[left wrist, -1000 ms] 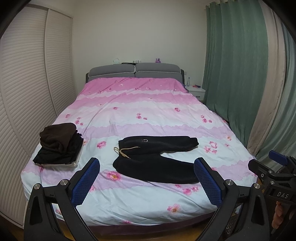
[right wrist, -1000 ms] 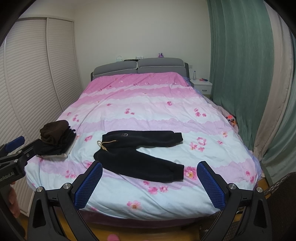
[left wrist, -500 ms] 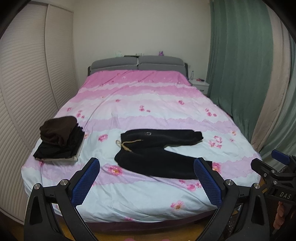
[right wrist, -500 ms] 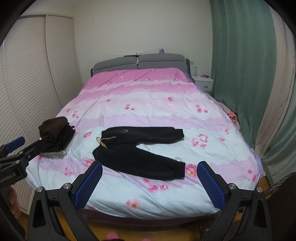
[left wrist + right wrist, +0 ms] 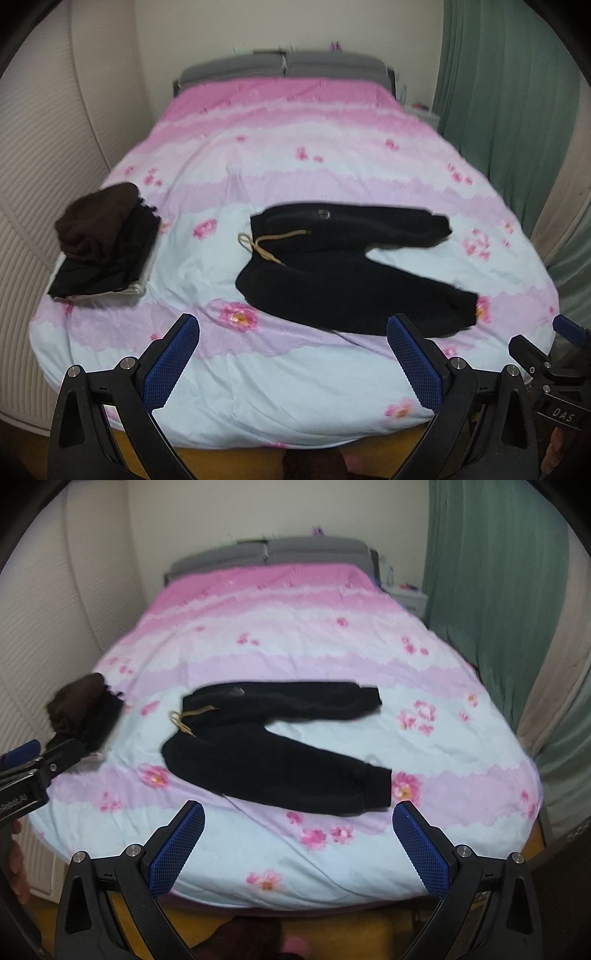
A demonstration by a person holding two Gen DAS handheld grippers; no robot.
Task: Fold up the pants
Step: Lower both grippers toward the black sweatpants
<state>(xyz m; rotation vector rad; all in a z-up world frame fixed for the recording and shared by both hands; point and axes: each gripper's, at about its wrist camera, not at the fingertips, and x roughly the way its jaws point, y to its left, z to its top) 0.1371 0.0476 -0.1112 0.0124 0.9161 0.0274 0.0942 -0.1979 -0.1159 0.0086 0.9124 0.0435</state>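
Note:
A pair of black pants point(image 5: 347, 266) with a tan drawstring point(image 5: 262, 243) lies spread flat on the bed, waistband to the left, both legs pointing right and splayed apart. It also shows in the right wrist view point(image 5: 273, 746). My left gripper point(image 5: 293, 332) is open and empty, held above the bed's near edge, short of the pants. My right gripper point(image 5: 297, 819) is open and empty too, near the cuff of the nearer leg point(image 5: 373, 790). Both views are blurred.
A pink and white floral duvet point(image 5: 332, 147) covers the bed. A stack of folded dark clothes point(image 5: 103, 240) sits at its left side. White wardrobe doors point(image 5: 44, 155) stand on the left, green curtains point(image 5: 509, 92) on the right, a nightstand point(image 5: 404, 592) by the headboard.
Both grippers have moved forward and down towards the bed; the pants now look larger and closer. The pants and the stack have not moved. Both grippers stay open.

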